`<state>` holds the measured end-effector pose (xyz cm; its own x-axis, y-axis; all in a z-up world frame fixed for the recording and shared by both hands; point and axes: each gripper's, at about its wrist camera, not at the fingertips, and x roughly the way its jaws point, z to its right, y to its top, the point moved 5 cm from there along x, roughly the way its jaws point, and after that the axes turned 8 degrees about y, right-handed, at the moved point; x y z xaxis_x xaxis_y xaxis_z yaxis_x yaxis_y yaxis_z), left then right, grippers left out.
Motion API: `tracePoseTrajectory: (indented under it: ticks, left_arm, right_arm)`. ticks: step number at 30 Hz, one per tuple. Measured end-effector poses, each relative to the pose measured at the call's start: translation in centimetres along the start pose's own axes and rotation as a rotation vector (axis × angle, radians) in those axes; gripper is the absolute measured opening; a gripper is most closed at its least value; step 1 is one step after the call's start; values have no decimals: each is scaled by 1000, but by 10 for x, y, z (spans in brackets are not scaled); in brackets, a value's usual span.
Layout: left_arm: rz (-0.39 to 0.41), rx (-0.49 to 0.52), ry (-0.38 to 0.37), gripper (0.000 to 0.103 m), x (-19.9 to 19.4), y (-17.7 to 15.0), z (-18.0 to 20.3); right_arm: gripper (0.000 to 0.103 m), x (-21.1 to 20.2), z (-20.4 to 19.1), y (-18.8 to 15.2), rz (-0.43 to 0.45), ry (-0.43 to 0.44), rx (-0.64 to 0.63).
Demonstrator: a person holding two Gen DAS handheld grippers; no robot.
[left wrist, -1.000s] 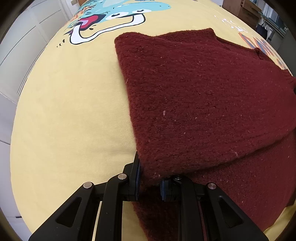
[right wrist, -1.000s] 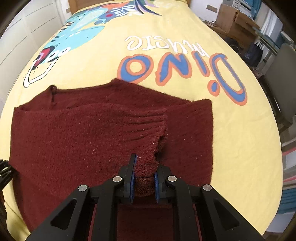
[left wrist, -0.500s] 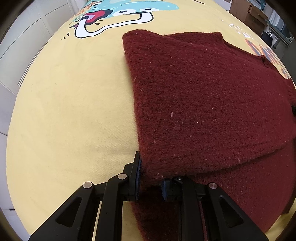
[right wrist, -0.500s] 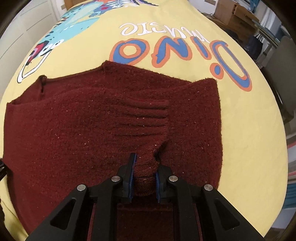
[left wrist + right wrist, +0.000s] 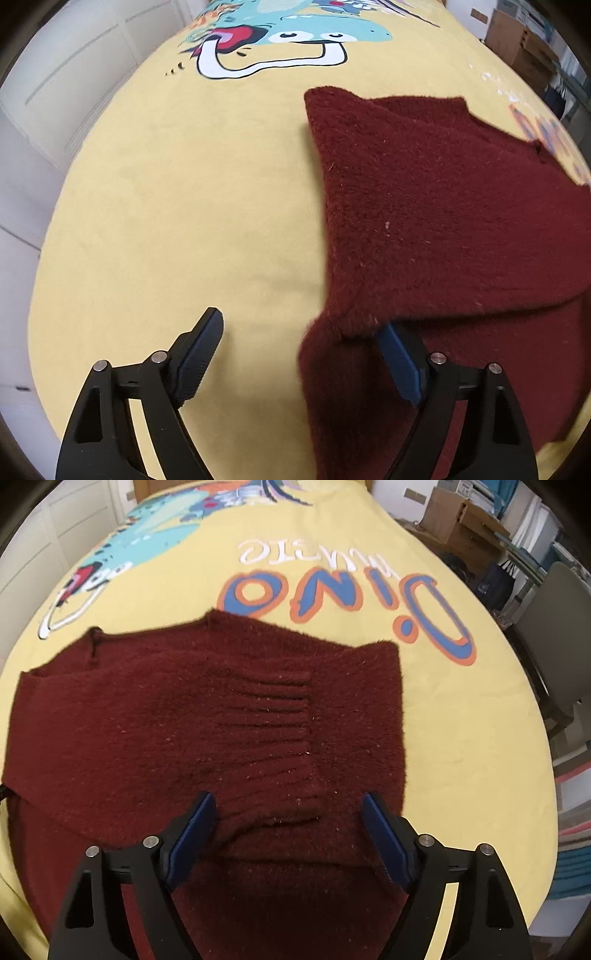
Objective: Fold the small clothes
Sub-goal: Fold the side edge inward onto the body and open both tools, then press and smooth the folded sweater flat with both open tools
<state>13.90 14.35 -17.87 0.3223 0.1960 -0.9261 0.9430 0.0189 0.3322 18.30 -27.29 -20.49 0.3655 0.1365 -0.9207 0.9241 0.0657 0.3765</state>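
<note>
- Maroon sweater [image 5: 207, 716]: folded, flat on yellow printed bedspread [image 5: 461, 738]; ribbed cuff [image 5: 273, 720] on top.
- Right gripper [image 5: 284, 808]: jaws opening, pads clear of cuff, at 6 o'clock.
- Left gripper [image 5: 301, 332]: jaws opening over sweater's 9 o'clock edge, gripping nothing.

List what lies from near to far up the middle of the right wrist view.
Right gripper, jaws opening → dark red sweater with its ribbed cuff → "Dino" lettering on the yellow bedspread → "music" lettering.

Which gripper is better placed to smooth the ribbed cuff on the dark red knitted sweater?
Probably the right gripper: its opening jaws straddle the ribbed cuff on the dark red knitted sweater. The left gripper sits at the sweater's edge.
</note>
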Motion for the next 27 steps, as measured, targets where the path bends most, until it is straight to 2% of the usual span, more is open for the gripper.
tracePoseTrajectory:
  ticks: [2,3,4,9,13,17,19,23,25,27]
  left_arm:
    - [33,2,4,102,-15,3,-1]
    - [62,8,2,102,-25,6,1]
    - [90,11,-3,102,-34,9,4]
    - [203,66,-74,102,-68,30,51]
    - [198,113,-116,102,-52,38,120]
    - [170,122,-120,102,-21,27,151]
    - [146,131,-115,102,1,30,156]
    - [150,150,-79,102,13,20,143]
    - [153,141,-66,102,16,19,129]
    - [143,120,-62,102,21,21,111]
  right_arm:
    - [87,-9,-4,-2,26,14,-1]
    - [92,-13,-7,-4,39,24,-1]
    - [103,-17,-11,-6,47,37,-5]
    - [103,-28,-42,-10,101,59,-39]
    - [103,-23,-73,-10,132,80,-80]
    - [103,-11,-95,-14,148,64,-133]
    - [103,-2,-102,-18,146,62,-148]
    - [103,26,-104,-21,106,43,-166]
    - [103,36,-94,-20,102,3,-168]
    - [103,38,-78,-18,105,2,-136]
